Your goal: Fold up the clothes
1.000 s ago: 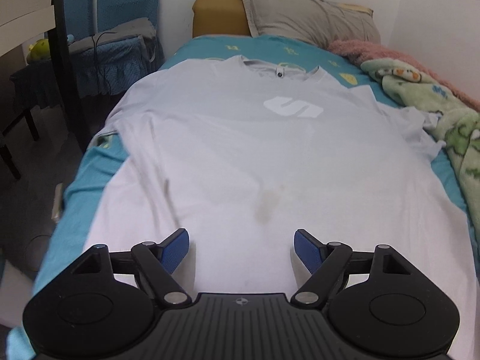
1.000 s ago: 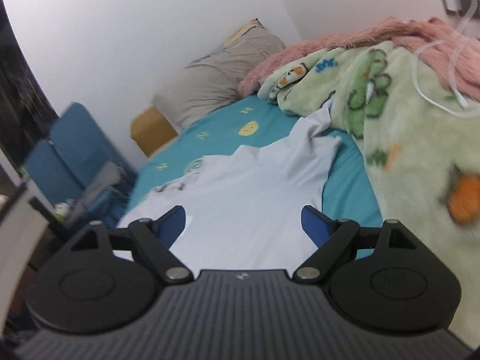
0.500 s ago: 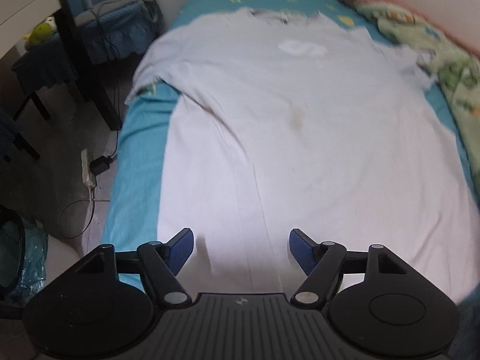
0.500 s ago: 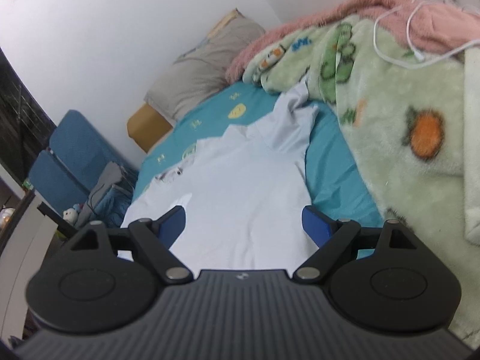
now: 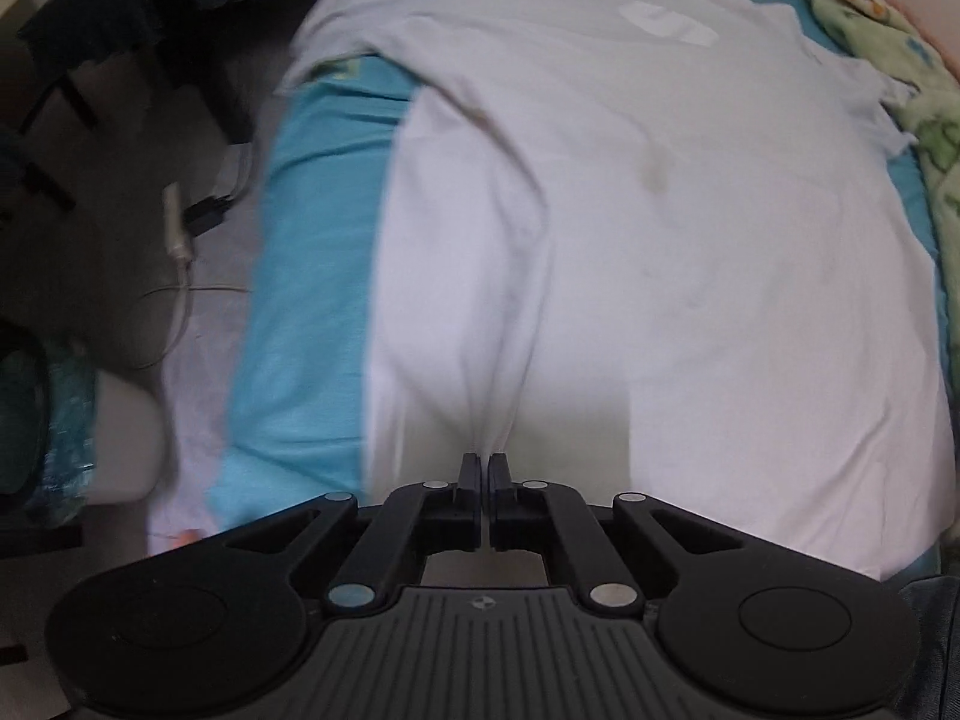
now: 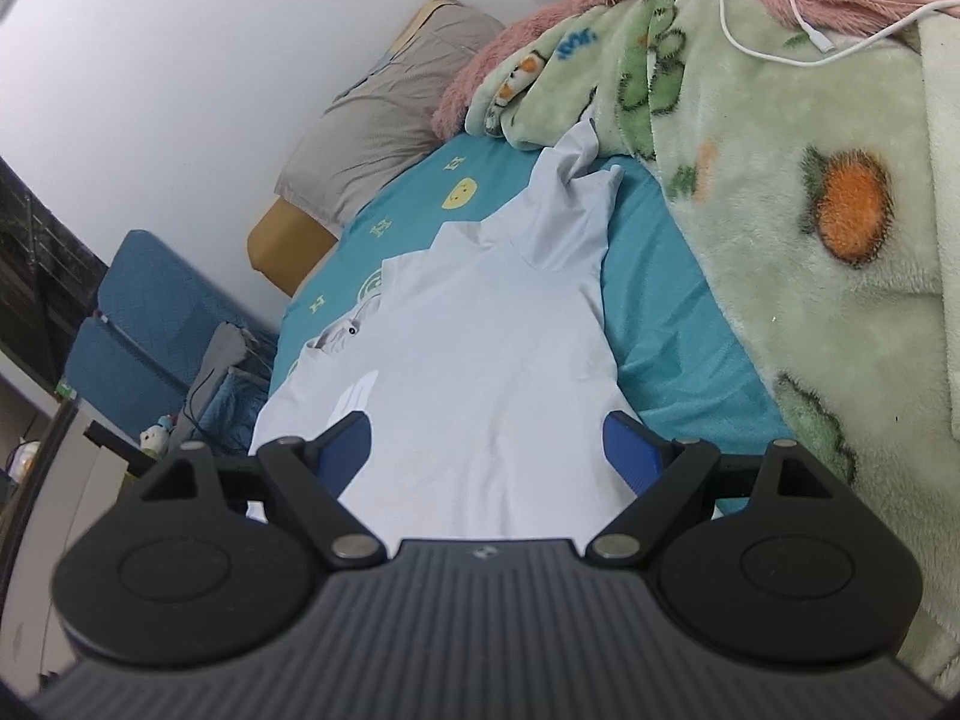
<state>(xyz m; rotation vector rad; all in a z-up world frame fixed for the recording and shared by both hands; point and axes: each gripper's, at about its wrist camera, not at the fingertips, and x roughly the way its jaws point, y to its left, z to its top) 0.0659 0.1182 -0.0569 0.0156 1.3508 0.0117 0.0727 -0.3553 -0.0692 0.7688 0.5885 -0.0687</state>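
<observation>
A white T-shirt (image 5: pixel 660 240) lies spread front-up on a bed with a teal sheet (image 5: pixel 312 228), collar at the far end. My left gripper (image 5: pixel 483 462) is shut on the shirt's bottom hem, left of its middle, and the cloth puckers into folds that run up from the jaws. In the right wrist view the same shirt (image 6: pixel 480 372) lies below my right gripper (image 6: pixel 486 444), which is open and empty above the shirt's right side, near the right sleeve (image 6: pixel 570 222).
A green fleece blanket (image 6: pixel 810 210) with a white cable (image 6: pixel 780 54) on it and a pink blanket (image 6: pixel 570 18) line the bed's right side. A grey pillow (image 6: pixel 384 126) lies at the head. Left of the bed are floor, a power strip (image 5: pixel 177 228) and blue chairs (image 6: pixel 150 324).
My left gripper has moved down to the shirt's bottom hem and shut on it, and the cloth now puckers there. The right gripper has stayed open and tilted slightly over the shirt's right side.
</observation>
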